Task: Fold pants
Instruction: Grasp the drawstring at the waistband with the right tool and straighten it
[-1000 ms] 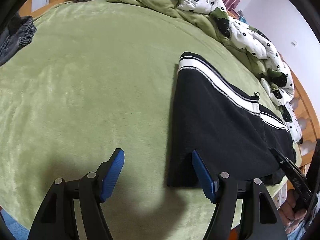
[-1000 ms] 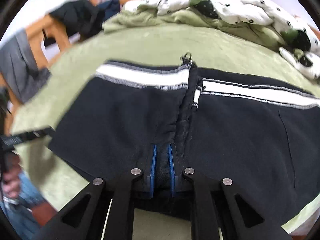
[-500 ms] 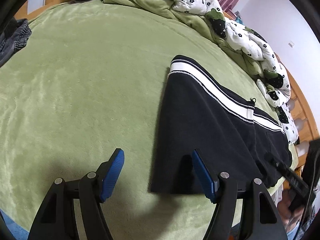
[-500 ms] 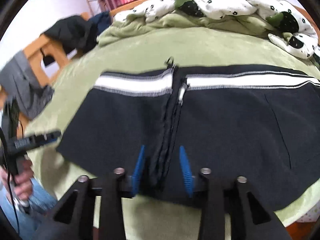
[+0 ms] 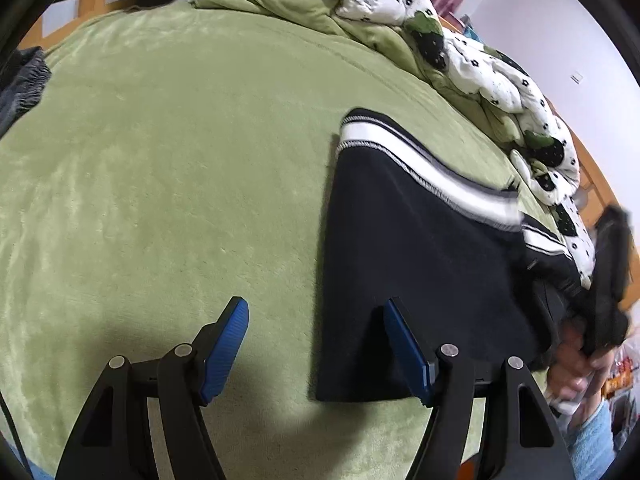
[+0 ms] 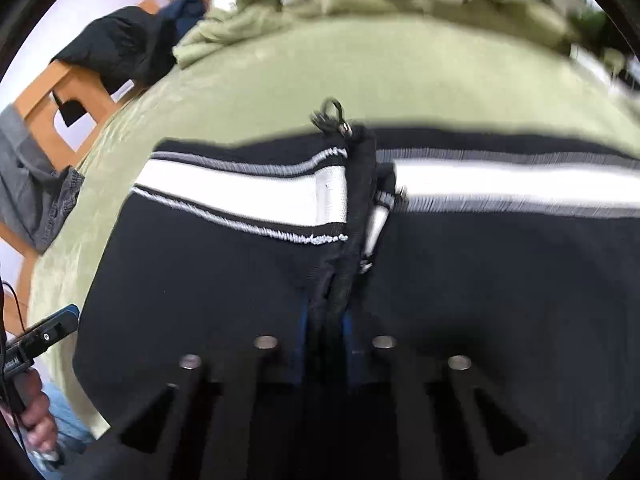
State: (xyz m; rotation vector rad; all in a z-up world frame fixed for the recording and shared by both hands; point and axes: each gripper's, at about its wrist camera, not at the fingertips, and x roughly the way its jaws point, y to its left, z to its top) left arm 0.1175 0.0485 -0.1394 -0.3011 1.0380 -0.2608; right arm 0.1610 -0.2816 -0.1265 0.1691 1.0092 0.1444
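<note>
Black pants point(image 5: 420, 260) with a white striped waistband point(image 6: 240, 196) lie flat on the green blanket point(image 5: 160, 160). My left gripper point(image 5: 315, 308) is open just above the pants' near left corner. Its right finger point(image 5: 404, 344) is over the black cloth and its left finger point(image 5: 228, 336) is over bare blanket. My right gripper point(image 6: 326, 314) sits at the bunched centre seam below the zip pull point(image 6: 332, 114). Its jaws are closing, and the blue pads pinch a ridge of black fabric. The picture there is blurred by motion.
A crumpled green and white patterned quilt point(image 5: 400, 12) lies along the bed's far side. A grey garment point(image 5: 24, 80) is at the left edge. Dark clothes point(image 6: 120, 44) hang over the wooden frame point(image 6: 44, 96). A person's hand point(image 5: 576, 364) shows at the lower right.
The right gripper let go of the centre seam, moved along it toward the waistband and shut on it again. The pants shifted slightly on the blanket. The left gripper stayed open and nearly still.
</note>
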